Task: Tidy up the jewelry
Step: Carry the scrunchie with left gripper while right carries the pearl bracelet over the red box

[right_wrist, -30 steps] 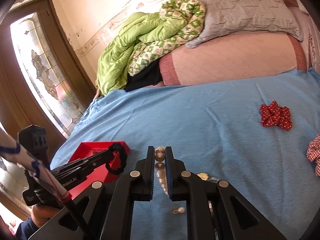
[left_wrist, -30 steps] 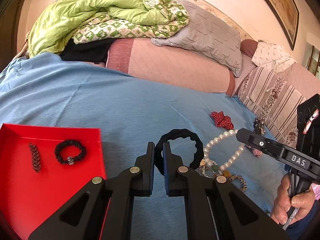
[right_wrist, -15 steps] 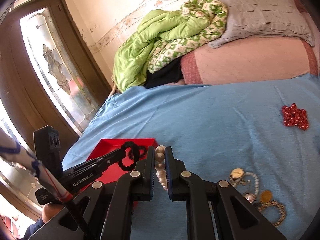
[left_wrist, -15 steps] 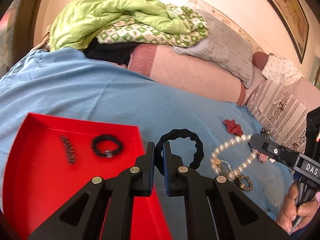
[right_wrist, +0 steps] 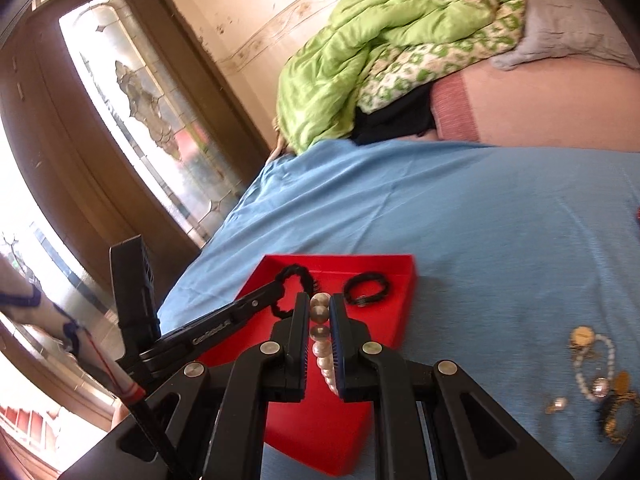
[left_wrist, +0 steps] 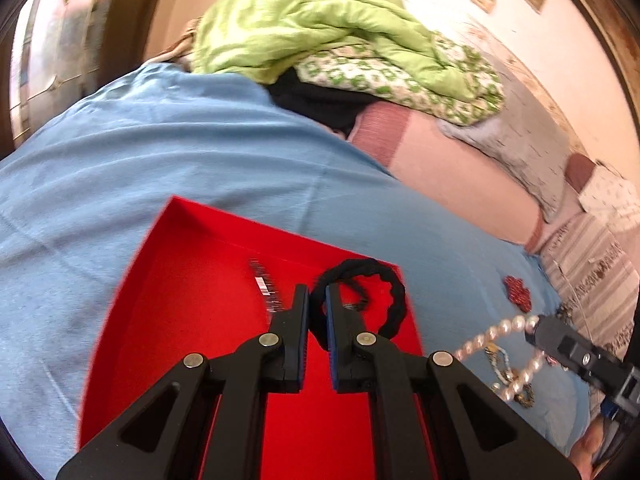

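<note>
The left gripper (left_wrist: 316, 312), fingers clamped on a black band (left_wrist: 376, 292), now hangs over the red tray (left_wrist: 188, 320), having come across from the blue bed (left_wrist: 160, 152). The right gripper (right_wrist: 319, 320), pinching the pearls (right_wrist: 320, 334), has followed above the tray. Both pieces look ready to drop there.
</note>
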Motion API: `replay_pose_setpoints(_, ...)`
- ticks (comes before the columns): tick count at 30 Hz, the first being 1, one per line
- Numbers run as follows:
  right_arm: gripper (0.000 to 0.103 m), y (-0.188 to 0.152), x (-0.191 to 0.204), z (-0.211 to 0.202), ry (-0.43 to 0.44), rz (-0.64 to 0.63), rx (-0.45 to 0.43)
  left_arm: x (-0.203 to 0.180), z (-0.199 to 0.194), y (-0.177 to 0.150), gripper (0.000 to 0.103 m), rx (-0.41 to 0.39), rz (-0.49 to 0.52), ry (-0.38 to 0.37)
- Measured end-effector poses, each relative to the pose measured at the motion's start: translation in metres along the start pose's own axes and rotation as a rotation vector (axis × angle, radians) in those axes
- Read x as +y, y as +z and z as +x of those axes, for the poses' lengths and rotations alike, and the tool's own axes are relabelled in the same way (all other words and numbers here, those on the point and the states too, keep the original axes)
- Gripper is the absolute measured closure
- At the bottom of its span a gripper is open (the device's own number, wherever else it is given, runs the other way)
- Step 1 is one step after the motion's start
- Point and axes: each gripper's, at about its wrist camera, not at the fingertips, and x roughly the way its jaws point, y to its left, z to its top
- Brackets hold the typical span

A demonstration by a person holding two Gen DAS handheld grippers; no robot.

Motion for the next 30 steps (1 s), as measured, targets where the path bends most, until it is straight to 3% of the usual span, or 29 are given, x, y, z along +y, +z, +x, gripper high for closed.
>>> replay_pose_setpoints(10, 0.092, 0.000, 0.025, 0.057, 0.034, 0.013, 0.083, 0.036, 0.001, 0.000, 0.096, 0.023, -0.101, 0.169)
replay_pose_setpoints(20, 0.092, 0.000, 0.030, 0.094, 0.045, 0.030, 0.135, 0.047, 0.009, 0.001, 0.096, 0.052, -0.117, 0.254)
replay_pose_setpoints(30, 0.092, -0.006, 0.004, 0.109, -0.031, 0.058, 0.168, 0.051, 0.021, -0.003, 0.096, 0.103, -0.117, 0.282)
